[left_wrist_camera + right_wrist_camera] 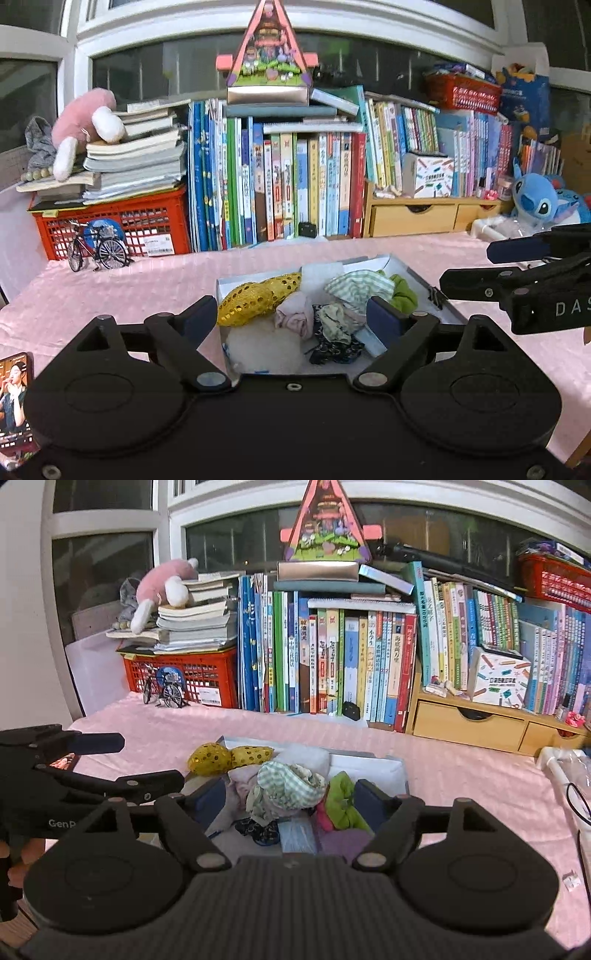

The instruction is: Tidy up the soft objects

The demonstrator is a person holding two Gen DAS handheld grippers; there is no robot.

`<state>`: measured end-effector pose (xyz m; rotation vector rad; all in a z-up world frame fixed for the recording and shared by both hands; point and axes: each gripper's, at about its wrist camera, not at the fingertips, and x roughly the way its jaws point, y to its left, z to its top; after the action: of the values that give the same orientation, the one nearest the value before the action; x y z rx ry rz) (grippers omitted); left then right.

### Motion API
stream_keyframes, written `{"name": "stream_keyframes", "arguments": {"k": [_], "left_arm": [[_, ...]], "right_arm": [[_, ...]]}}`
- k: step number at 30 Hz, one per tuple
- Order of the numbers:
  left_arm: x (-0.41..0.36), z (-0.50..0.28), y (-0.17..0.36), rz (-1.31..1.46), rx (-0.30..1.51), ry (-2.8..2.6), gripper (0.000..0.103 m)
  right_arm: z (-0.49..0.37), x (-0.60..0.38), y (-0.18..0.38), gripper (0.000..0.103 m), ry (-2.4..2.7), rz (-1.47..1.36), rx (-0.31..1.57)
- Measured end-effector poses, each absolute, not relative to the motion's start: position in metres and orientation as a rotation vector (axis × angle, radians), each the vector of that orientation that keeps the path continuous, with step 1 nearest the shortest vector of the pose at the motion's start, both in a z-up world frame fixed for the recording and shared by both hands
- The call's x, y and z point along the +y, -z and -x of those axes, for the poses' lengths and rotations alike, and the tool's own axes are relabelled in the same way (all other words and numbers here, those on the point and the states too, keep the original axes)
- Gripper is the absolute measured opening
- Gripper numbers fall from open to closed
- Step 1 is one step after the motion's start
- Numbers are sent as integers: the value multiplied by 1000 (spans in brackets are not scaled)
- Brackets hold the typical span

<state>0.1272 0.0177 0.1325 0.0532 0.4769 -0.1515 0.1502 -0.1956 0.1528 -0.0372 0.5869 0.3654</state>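
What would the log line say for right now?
left tongs: open, empty | right tongs: open, empty | white box: soft cloths piled inside | yellow spotted cloth: in box

1. One white box of soft things
2. Two yellow sequinned pouches
3. One green checked cloth
4. Two red crates
5. One model bicycle
6. Two grippers

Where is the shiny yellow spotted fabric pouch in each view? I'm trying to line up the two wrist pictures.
Left wrist view: yellow spotted fabric pouch lies in the white tray's far-left corner, just left of centre.
Right wrist view: pouch sits in the far-left corner, left of centre.
Shared landmark: small black model bicycle before the red plastic crate.
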Motion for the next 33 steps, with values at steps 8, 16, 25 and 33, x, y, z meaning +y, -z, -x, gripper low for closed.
{"name": "stream_keyframes", "arguments": {"k": [8,16,25,33], "left_arm": [[17,-76,-123,-27,393,152,91],[17,-48,-102,-2,416,138,91],[16,-34,-76,-11,458,88,91],[19,-31,-52,7,512,45,91]], "right_arm": [[-106,-209,-147,88,-322,47,496],[-73,-216,-129,89,-271,42,448],[-48,-224,-108,94,-219,19,429],[-39,-221,-86,94,-198,21,439]]}}
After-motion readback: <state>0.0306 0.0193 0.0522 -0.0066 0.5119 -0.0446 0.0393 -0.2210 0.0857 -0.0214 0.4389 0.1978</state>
